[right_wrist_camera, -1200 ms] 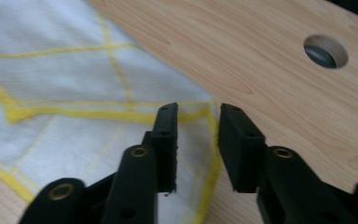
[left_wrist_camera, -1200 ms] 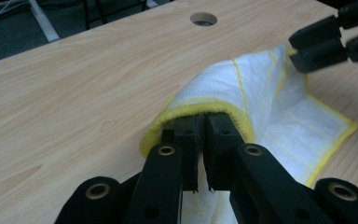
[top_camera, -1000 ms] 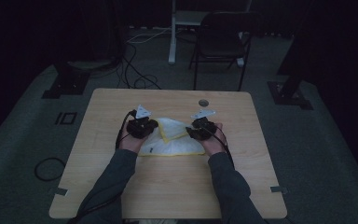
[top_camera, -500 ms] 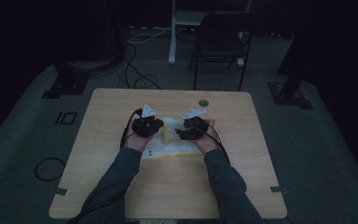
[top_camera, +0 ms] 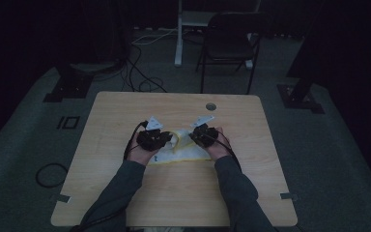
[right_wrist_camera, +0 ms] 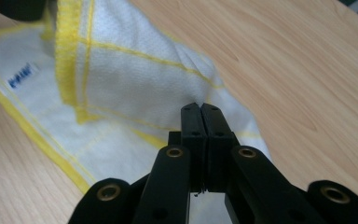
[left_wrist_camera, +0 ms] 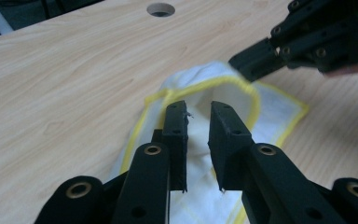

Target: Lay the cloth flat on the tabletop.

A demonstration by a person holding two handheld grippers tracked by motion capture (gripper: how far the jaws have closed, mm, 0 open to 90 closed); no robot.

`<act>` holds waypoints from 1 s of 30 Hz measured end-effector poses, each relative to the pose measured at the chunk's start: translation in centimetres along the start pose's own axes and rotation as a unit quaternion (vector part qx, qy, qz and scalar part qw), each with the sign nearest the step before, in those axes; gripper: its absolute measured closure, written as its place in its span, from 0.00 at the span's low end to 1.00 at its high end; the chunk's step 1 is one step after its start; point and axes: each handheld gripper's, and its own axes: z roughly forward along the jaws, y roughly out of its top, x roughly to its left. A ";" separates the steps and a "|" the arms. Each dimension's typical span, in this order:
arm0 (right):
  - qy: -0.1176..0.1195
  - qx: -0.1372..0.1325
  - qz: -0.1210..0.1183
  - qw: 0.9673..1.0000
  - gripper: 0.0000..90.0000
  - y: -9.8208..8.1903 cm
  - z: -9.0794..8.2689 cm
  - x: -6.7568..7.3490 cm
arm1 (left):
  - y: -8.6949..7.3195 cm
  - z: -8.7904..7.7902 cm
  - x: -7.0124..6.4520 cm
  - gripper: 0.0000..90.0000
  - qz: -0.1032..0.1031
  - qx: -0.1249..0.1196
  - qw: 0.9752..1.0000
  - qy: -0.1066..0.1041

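The cloth (top_camera: 181,147) lay near the middle of the table (top_camera: 125,203), its raised fold between both grippers, the right gripper (right_wrist_camera: 200,112) clamped on the fold's edge, the left gripper (left_wrist_camera: 198,114) narrowly parted, facing the fold, touching nothing.

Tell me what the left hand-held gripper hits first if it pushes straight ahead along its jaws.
Most likely the cloth: its raised, yellow-edged fold stands right ahead of the left hand-held gripper, whose jaws are slightly apart. The right hand-held gripper sits farther off to one side; depth is hard to judge.
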 end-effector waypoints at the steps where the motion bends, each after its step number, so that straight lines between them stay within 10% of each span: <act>1: -0.001 0.001 0.003 1.000 0.99 -0.4 0.0 -0.2 | -0.2 -0.2 0.1 0.85 -0.001 -0.001 1.000 0.003; 7: -0.002 0.007 0.008 1.000 0.99 -1.1 -0.2 -0.6 | -0.9 -0.1 1.8 0.82 -0.035 0.013 0.999 0.027; 30: -0.005 0.017 0.007 1.000 1.00 -2.5 -0.8 -1.2 | -1.2 6.5 2.7 0.60 -0.053 0.107 0.992 0.028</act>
